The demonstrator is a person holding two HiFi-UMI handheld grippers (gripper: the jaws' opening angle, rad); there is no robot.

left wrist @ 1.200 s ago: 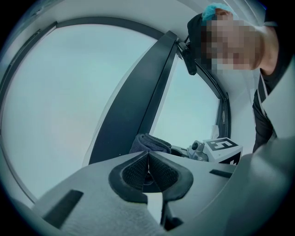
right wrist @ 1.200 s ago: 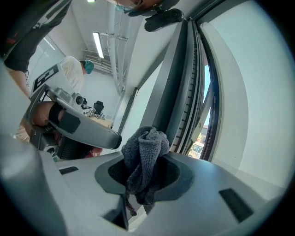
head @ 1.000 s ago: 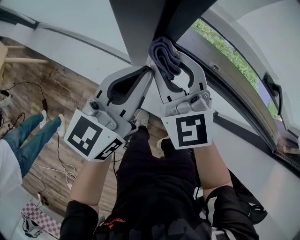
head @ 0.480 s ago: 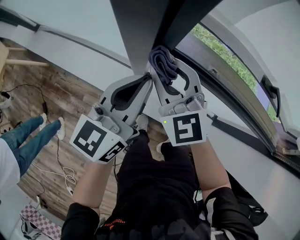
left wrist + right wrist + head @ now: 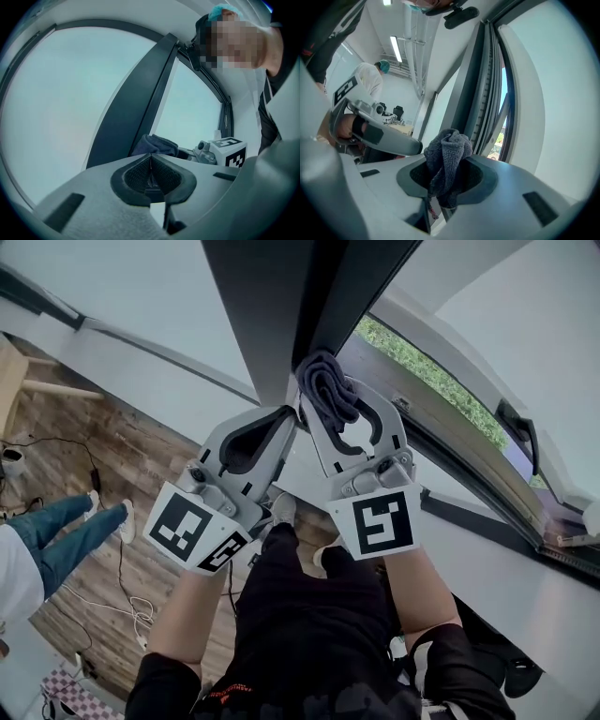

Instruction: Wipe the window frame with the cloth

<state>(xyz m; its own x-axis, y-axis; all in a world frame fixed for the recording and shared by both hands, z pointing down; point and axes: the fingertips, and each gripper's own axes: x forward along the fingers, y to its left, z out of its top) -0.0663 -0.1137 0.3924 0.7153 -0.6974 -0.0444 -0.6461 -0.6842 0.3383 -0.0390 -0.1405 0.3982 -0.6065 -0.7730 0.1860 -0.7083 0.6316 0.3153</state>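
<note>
Up against the dark window frame (image 5: 272, 296), over a wooden floor (image 5: 141, 446) with loose cables (image 5: 127, 573), the right tool (image 5: 334, 395) is clamped on a bunched grey cloth (image 5: 326, 376) that sits against the frame's edge. The left tool (image 5: 291, 413) has its jaws closed together on nothing, its tip just beside the cloth. Only the head view shows grass (image 5: 427, 381) outside and a bystander's jeans (image 5: 66, 526). Only the right tool's view shows a ceiling light (image 5: 396, 47) and a person in a white coat (image 5: 368, 84).
</note>
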